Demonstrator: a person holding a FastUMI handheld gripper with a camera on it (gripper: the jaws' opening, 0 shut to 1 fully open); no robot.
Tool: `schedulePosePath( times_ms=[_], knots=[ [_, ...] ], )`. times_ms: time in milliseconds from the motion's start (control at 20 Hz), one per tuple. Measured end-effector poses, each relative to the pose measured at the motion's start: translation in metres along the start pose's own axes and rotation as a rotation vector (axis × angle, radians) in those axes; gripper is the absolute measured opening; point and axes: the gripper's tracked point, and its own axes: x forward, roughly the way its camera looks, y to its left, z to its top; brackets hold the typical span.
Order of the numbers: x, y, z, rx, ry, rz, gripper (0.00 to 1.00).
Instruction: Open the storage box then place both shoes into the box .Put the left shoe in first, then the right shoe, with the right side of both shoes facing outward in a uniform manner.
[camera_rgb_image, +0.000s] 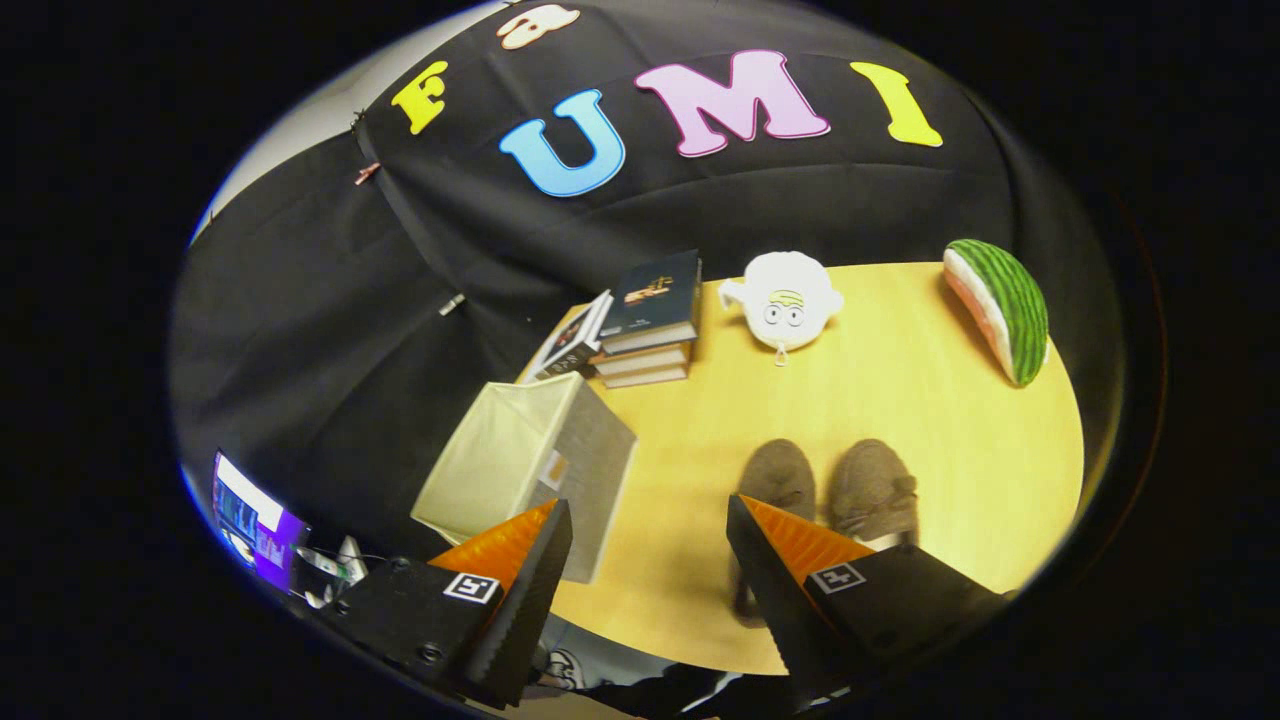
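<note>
Gripper (648, 520) spread wide, holding nothing; the two orange-faced fingers (800, 545) stand well apart with bare tabletop showing between them. Each finger carries a black block with a square marker. No contact with any object that can be made out, though the right finger overlaps the near end of the left-hand shoe, so a touch there cannot be ruled out.

Storage box (530, 470): pale grey-beige fabric cube, sitting tilted at the table's left edge, top panel lying flat across it, apparently closed. Its near corner lies just ahead of the left finger, partly behind that fingertip.

Shoes: two brown fuzzy slippers side by side on the yellow wooden table (950, 400), toes pointing away from the gripper. Left-hand shoe (778, 478) just ahead of the right finger; right-hand shoe (875, 490) just beside it, on the far side from the box. Both outside the box, well to its right.

Beyond the box: stack of books (650, 320). Right of the books, a white plush toy (785, 300); farther right, a watermelon-slice cushion (1000, 305) near the table's far edge.
</note>
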Motion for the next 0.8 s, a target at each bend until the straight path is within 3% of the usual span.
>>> schedulePosePath(
  times_ms=[250,550,800],
  knots=[
    [0.01,-0.058,-0.054,-0.132,0.127,-0.107,0.89],
    [0.057,-0.094,-0.084,-0.199,0.209,-0.142,0.72],
    [0.098,-0.106,-0.097,-0.197,0.266,-0.148,0.65]
  ],
)
